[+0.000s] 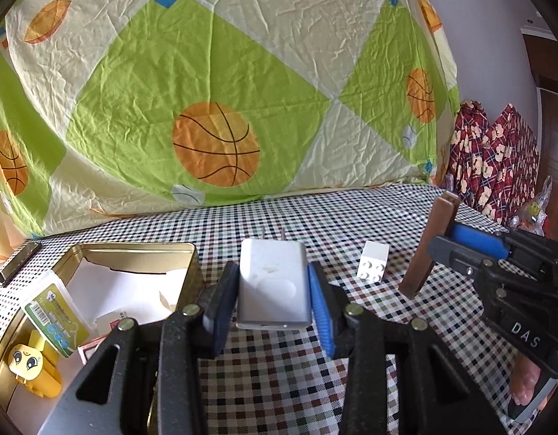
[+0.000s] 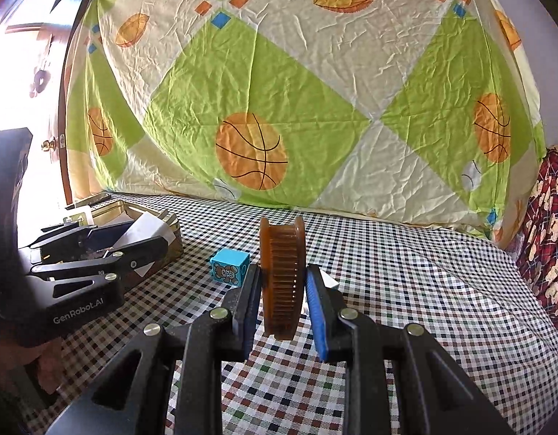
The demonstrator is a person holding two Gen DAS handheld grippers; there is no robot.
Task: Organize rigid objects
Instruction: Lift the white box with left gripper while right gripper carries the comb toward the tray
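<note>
My left gripper (image 1: 273, 286) is shut on a white charger plug (image 1: 273, 282), held just right of an open gold tin box (image 1: 134, 250). The same gripper shows at the left of the right wrist view (image 2: 152, 239), beside the tin (image 2: 134, 214). My right gripper (image 2: 283, 290) is shut on a brown comb (image 2: 282, 275), held on edge over the checkered cloth. In the left wrist view the comb (image 1: 429, 246) and right gripper (image 1: 460, 243) are at the right.
The tin holds white paper (image 1: 126, 290), a green-labelled clear case (image 1: 56, 313) and a yellow toy figure (image 1: 32, 366). A white toy brick (image 1: 373, 261) and a blue picture cube (image 2: 230, 266) lie on the cloth (image 2: 406, 290). A basketball-print sheet (image 1: 213, 90) hangs behind.
</note>
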